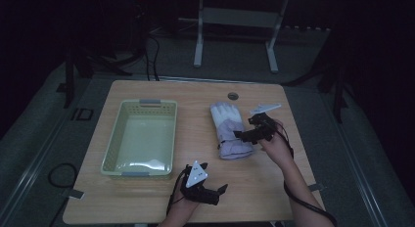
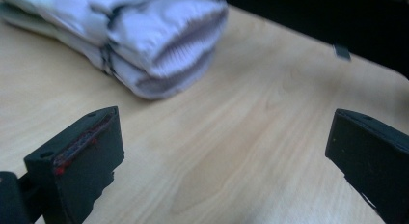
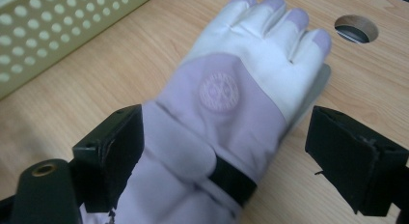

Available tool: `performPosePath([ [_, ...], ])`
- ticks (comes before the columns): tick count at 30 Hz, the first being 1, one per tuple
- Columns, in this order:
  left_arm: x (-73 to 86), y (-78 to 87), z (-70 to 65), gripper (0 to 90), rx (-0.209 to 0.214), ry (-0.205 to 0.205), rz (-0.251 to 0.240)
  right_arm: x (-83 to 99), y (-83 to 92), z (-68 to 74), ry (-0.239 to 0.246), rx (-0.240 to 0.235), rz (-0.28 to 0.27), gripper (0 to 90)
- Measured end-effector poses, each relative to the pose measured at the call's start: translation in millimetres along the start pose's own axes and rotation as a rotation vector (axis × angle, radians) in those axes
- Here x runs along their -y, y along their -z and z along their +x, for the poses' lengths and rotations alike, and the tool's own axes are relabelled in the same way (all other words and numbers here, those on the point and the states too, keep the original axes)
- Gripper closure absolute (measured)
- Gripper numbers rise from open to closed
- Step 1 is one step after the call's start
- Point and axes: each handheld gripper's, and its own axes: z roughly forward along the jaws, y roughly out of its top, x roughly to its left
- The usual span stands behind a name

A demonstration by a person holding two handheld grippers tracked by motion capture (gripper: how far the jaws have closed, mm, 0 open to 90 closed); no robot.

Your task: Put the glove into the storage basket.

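1. Right hand-held gripper [image 1: 243, 134] hangs at the wrist end of the pale lilac-and-white winter glove [image 1: 229, 130]. We see its jaws spread wide on either side of the cuff in the right gripper view, with no pad pressing on the fabric, so we read it as released, nothing grasped.
2. We see the glove lying flat on the bench [image 1: 274, 188], right of centre. Its long axis runs from the cuff at about 5 o'clock to the fingertips at about 11 o'clock in the high view.
3. From the right hand-held gripper, the glove's body stretches away toward 12 o'clock in its own view; the cuff sits between the jaws, so any closing would land there.
4. Left hand-held gripper [image 1: 213, 193] rests near the front edge of the bench, jaws standing apart and empty. The glove's cuff [image 2: 164, 55] lies at about 11 o'clock ahead of it, well apart.
5. We judge the right hand clearly nearer to the glove than the left.
6. A pale green perforated basket [image 1: 113, 139] sits at the glove's 9 o'clock, apart from it. We see nothing inside it.
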Motion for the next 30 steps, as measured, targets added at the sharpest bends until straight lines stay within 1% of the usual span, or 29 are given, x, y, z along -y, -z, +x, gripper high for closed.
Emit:
performPosePath([
  [1, -2.6, -1.8, 0.5, 0.2, -0.004, 0.004, 0.036, 2.8, 3.1, -1.9, 0.010, 0.006, 0.001, 13.6],
  [2, -4.8, -2.9, 1.4, 0.2, -0.002, -0.002, 0.061, 5.7, 6.4, -4.0, 0.020, 0.004, -0.001, 13.6],
  [4, -7.3, -1.9, 1.6, 0.2, -0.022, 0.003, 0.077, 12.1, 13.8, -7.9, 0.032, -0.005, -0.014, 13.6],
  [5, -8.3, -0.9, 1.6, 0.2, -0.023, 0.016, 0.075, 15.3, 17.6, -10.1, 0.038, -0.007, -0.024, 13.6],
  [6, -9.8, 0.3, 1.6, 0.2, -0.016, 0.028, 0.073, 18.4, 21.7, -11.8, 0.045, -0.007, -0.037, 13.7],
  [7, -11.7, 1.0, 1.0, 0.2, -0.014, 0.031, 0.072, 21.3, 25.6, -13.0, 0.051, -0.002, -0.055, 13.6],
  [8, -14.7, 1.9, 0.2, 0.2, -0.023, 0.031, 0.083, 24.0, 28.7, -14.2, 0.057, -0.011, -0.067, 12.9],
  [9, -18.5, 2.7, 0.0, 0.2, -0.020, 0.036, 0.096, 26.4, 30.7, -15.5, 0.060, -0.024, -0.068, 12.3],
  [10, -22.6, 3.4, 0.0, 0.2, -0.008, 0.052, 0.099, 28.7, 32.0, -16.4, 0.070, -0.018, -0.070, 12.3],
  [11, -28.0, 5.0, 0.0, 0.2, -0.018, 0.059, 0.092, 30.9, 33.1, -17.2, 0.079, -0.003, -0.066, 12.3],
  [12, -28.0, 5.0, 0.0, 0.2, -0.018, 0.059, 0.092, 30.9, 33.1, -17.2, 0.079, -0.003, -0.066, 12.3],
  [13, -35.2, 7.6, 0.7, 0.2, -0.018, 0.057, 0.053, 33.0, 33.6, -18.8, 0.069, -0.007, -0.052, 12.3],
  [14, -39.3, 8.5, 1.2, 0.2, -0.018, 0.056, 0.040, 34.9, 33.5, -21.0, 0.042, -0.018, -0.030, 12.3],
  [15, -50.1, 9.1, 4.3, 0.2, -0.010, 0.056, 0.024, 36.7, 33.6, -22.5, 0.035, -0.017, -0.043, 12.3],
  [16, -50.1, 9.1, 4.3, 0.2, -0.010, 0.056, 0.024, 36.7, 33.6, -22.5, 0.035, -0.017, -0.043, 12.3],
  [17, -59.7, 8.4, 8.9, 0.2, 0.007, 0.067, 0.009, 37.0, 33.3, -23.2, 0.029, -0.022, -0.046, 12.3],
  [18, -64.5, 7.5, 11.5, 0.2, 0.007, 0.073, 0.003, 36.6, 32.4, -24.6, 0.008, -0.035, -0.046, 12.2],
  [19, -71.1, 6.1, 15.4, 0.2, -0.002, 0.074, 0.000, 36.1, 31.3, -25.2, -0.001, -0.049, -0.047, 12.1],
  [20, -77.7, 4.8, 20.0, 0.2, -0.006, 0.079, -0.007, 35.2, 29.2, -25.2, -0.013, -0.073, -0.041, 10.9],
  [21, -84.2, 3.3, 24.8, 0.2, -0.003, 0.086, -0.013, 31.2, 25.0, -21.7, -0.018, -0.058, -0.039, 10.6],
  [22, -89.2, 1.7, 28.4, 0.2, -0.006, 0.091, -0.013, 31.2, 25.0, -21.7, -0.018, -0.058, -0.039, 10.6],
  [23, -102.7, -3.6, 37.0, 0.2, -0.028, 0.086, -0.006, 25.8, 22.4, -18.1, -0.014, -0.062, -0.055, 10.5],
  [24, -102.7, -3.6, 37.0, 0.3, -0.028, 0.086, -0.006, 25.8, 22.4, -18.1, -0.014, -0.062, -0.055, 10.5],
  [25, -114.8, -10.8, 44.5, 0.7, -0.059, 0.065, 0.002, 19.7, 18.9, -17.8, -0.022, -0.064, -0.069, 10.6],
  [26, -114.8, -10.8, 44.5, 5.1, -0.059, 0.065, 0.002, 19.7, 18.9, -17.8, -0.022, -0.064, -0.069, 10.6],
  [27, -121.1, -15.3, 48.7, 5.1, -0.083, 0.044, 0.002, 17.4, 17.4, -18.3, -0.020, -0.063, -0.069, 10.8],
  [28, -124.6, -18.4, 51.7, 13.6, -0.091, 0.035, 0.000, 13.1, 14.6, -20.1, -0.020, -0.056, -0.060, 16.8],
  [29, -129.6, -24.3, 56.8, 14.5, -0.117, 0.025, 0.008, 10.6, 13.1, -21.7, -0.022, -0.045, -0.057, 22.6],
  [30, -132.8, -29.8, 62.1, 14.7, -0.124, 0.037, 0.022, 7.3, 11.3, -25.0, -0.019, -0.012, -0.046, 33.5],
])
